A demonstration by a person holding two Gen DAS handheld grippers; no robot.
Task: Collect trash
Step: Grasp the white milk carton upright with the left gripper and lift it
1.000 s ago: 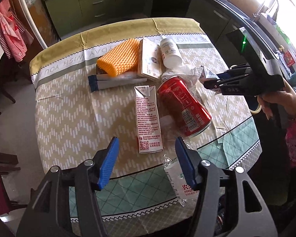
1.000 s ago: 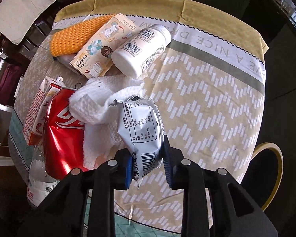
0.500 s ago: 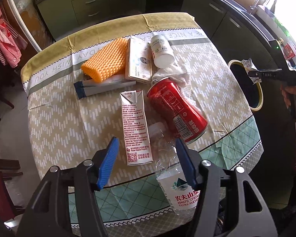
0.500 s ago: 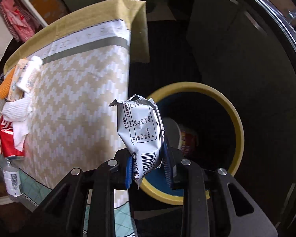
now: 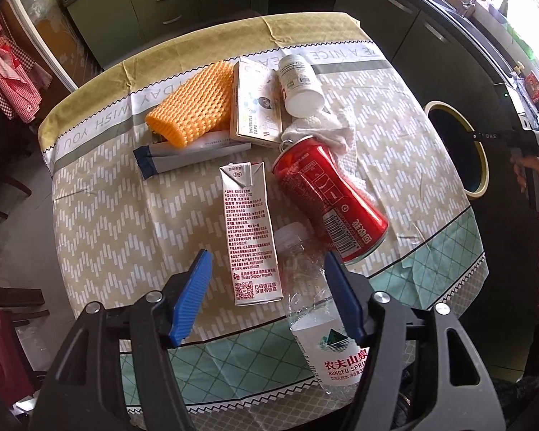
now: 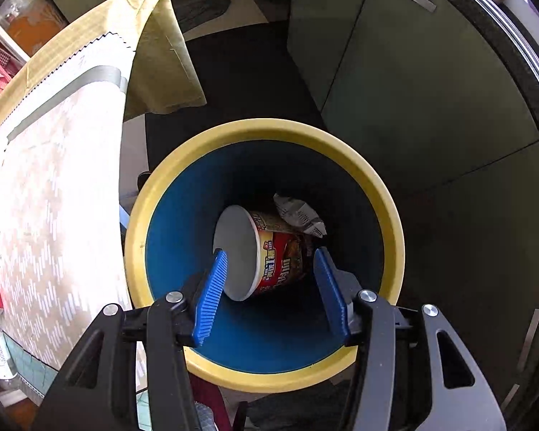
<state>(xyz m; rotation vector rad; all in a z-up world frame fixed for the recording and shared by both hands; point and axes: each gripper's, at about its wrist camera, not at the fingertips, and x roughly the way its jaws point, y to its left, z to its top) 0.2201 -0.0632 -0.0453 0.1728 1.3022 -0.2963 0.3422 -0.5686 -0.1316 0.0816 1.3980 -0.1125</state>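
Two labels can be read ahead of the left gripper (image 5: 266, 294), whose jaws are spread empty: "INVISIBLE TAPE" on a box (image 5: 257, 107), "NONGFU SPRING" on the bottle (image 5: 323, 327). Below the right gripper (image 6: 271, 292), just opened and emptied, the wrapper (image 6: 298, 217) held earlier is seen inside the bin (image 6: 266, 133)

1. Open mouth of the yellow-rimmed bin (image 6: 395, 215) straight below the right gripper (image 6: 271, 292); noodle cup (image 6: 266, 251) and silver wrapper (image 6: 298, 215) deep at the bottom.
2. Table edge (image 6: 125, 165) close against the bin's left side.
3. Crowded tabletop under the left gripper (image 5: 266, 294): milk carton (image 5: 249, 233), water bottle (image 5: 323, 323) and red can (image 5: 327, 201) packed together.
4. Bare cloth (image 5: 125, 222) left of the carton.
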